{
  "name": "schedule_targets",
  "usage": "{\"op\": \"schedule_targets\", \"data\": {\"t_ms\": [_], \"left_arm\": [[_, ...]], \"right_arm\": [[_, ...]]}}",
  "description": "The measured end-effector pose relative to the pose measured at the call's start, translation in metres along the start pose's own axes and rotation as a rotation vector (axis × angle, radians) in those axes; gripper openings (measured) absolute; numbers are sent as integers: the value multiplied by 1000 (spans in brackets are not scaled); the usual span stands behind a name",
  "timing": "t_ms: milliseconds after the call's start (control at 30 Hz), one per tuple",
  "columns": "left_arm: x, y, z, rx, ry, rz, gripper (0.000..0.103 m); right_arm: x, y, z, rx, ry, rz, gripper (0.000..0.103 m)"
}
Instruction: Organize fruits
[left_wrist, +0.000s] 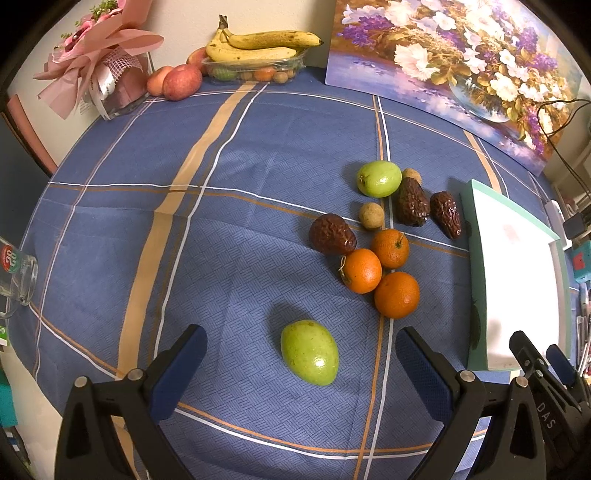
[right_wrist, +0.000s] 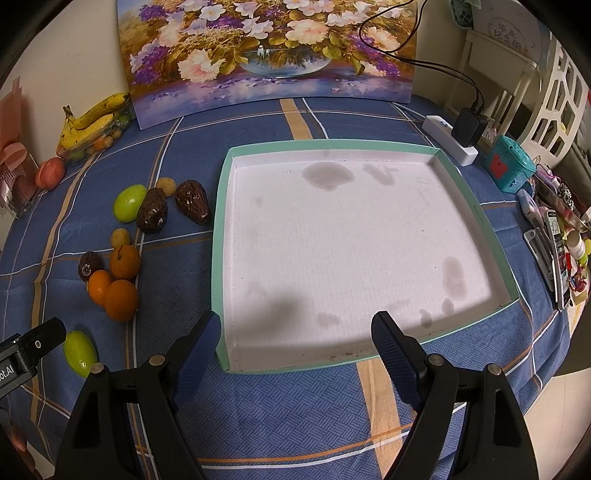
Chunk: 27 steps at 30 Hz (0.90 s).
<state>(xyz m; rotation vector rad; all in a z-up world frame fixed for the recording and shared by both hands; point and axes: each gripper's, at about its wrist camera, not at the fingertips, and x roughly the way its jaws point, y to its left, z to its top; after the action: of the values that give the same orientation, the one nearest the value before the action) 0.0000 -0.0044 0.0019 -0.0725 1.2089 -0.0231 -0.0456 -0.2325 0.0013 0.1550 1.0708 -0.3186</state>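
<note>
Hovering left gripper (left_wrist: 301, 360), jaws spread wide around a green fruit (left_wrist: 309, 352) at lower centre; right gripper (right_wrist: 295, 343) jaws released over the tray (right_wrist: 218, 221).

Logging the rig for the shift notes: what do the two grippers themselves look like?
Both alike: left gripper and right gripper have black plastic arms with triangular cut-outs, silver pivot bolts, and dark blue textured pads. The right one's body, seen from the left camera, carries white lettering reading "DAS". No cables or sleeves in view.

A lived-in home: a checked blue tablecloth (left_wrist: 236, 206), a flower painting (right_wrist: 273, 48) against the wall at its far edge, a wrapped bouquet (left_wrist: 99, 55) (pink paper) at the far-left corner.
</note>
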Motion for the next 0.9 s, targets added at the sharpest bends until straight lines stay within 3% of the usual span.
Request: {"op": "schedule_targets", "data": {"t_ms": [567,900], "left_arm": [[-3,1,0,-7,-37,-7,103],[-11,-4,1,10,-99,-33,103]], "right_arm": [[1,0,0,-1,1,1,84],[2,3,-4,1,2,3,84]]}}
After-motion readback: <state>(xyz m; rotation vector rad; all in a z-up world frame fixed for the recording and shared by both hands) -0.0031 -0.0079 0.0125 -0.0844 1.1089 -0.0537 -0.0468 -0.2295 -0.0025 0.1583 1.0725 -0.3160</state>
